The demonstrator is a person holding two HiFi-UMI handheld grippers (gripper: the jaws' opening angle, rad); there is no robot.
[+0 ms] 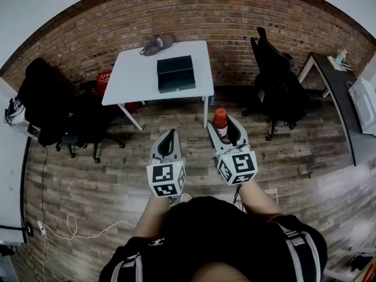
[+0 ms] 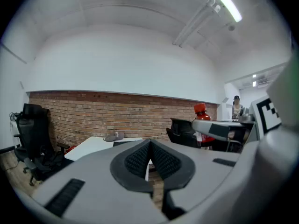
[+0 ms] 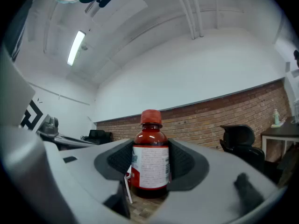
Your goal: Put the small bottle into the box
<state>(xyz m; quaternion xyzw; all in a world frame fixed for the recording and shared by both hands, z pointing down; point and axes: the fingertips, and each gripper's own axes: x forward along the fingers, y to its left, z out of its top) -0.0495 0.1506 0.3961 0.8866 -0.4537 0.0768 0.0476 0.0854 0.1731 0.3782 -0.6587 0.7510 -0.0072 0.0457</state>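
Currently carrying: your right gripper (image 1: 222, 124) fingers clamp the small red-capped bottle (image 3: 150, 164); left gripper (image 2: 150, 158) fingers together, empty. Next, reach the dark open box (image 1: 175, 73) on the white desk (image 1: 132, 75).

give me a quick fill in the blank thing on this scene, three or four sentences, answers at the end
1. The right gripper is shut on the small bottle, whose cap is ____.
2. The left gripper, with its jaws together, holds ____.
3. The box stands on a table whose top is ____ in colour.
4. The wall behind that table is built of ____.

Missing words: red; nothing; white; brick
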